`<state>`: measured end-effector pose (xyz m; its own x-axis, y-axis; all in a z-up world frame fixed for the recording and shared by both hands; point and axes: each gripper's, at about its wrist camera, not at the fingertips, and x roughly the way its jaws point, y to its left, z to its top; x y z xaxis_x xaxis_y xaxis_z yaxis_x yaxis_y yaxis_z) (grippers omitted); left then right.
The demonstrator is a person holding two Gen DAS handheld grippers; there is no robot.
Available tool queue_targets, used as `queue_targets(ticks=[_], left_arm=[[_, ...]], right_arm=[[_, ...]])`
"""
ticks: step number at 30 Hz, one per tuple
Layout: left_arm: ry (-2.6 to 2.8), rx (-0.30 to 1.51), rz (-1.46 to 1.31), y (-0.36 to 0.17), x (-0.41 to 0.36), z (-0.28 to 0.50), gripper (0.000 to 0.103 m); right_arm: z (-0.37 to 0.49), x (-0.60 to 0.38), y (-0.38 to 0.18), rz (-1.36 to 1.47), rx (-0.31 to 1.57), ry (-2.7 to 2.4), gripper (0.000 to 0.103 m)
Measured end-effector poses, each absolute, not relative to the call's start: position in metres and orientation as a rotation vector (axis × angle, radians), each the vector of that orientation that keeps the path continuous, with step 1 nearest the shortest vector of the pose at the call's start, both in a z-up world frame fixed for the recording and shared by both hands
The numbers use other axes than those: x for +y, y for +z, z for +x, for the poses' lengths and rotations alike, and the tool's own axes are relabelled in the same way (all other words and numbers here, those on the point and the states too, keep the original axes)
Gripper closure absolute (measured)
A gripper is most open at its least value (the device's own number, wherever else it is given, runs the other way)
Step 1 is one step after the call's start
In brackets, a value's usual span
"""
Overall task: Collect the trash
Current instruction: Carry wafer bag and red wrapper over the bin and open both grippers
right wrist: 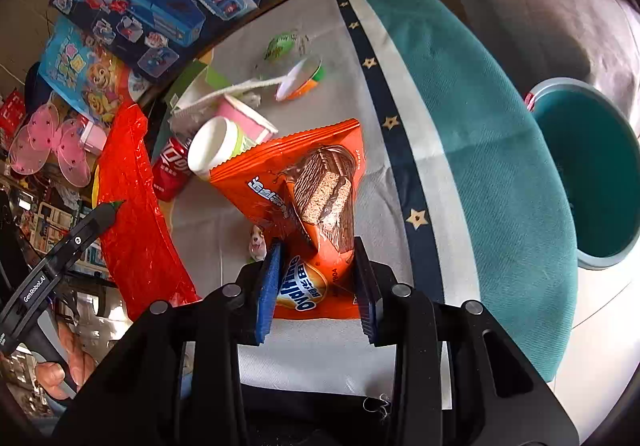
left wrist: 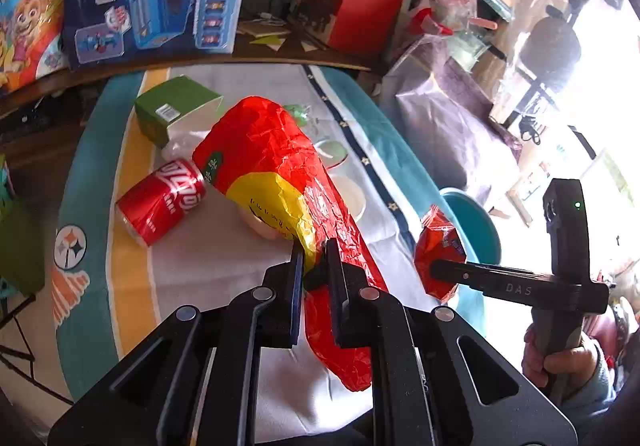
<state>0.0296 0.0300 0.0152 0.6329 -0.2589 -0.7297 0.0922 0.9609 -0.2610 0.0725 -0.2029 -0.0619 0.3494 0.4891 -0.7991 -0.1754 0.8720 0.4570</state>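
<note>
The red bag hangs pinched in the left tongs; the orange wrapper sits clamped in the right tongs; both look light, crinkly and slippery, best gripped at an edge; the can lies beyond, left; the teal bin waits right.

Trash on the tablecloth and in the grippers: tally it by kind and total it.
Plastic snack bags: 2 (crinkled red-and-yellow bag, orange wafer bag)
Red drink can: 1
Round cups: 3 (white-rimmed cup, pink cup, foil-lidded cup)
Green cardboard carton: 1
Clear green-printed wrapper: 1
Total: 8
</note>
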Motion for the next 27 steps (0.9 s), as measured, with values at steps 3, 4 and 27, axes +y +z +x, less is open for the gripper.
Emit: queue_targets(ticks=[3, 4, 27], left_arm=[[-0.257, 0.828, -0.185, 0.034, 0.012, 0.036, 0.091], [-0.277, 0.821, -0.179, 0.038, 0.005, 0.039, 0.091], [-0.673, 0.946, 0.061, 0.013, -0.225, 0.14, 0.091]], right_arm=[[0.074, -0.22, -0.045, 0.33, 1.092, 0.414, 0.071], [0.076, -0.226, -0.041, 0.336, 1.078, 0.404, 0.071], [0.076, -0.442, -0.036, 0.587, 0.944, 0.023, 0.07]])
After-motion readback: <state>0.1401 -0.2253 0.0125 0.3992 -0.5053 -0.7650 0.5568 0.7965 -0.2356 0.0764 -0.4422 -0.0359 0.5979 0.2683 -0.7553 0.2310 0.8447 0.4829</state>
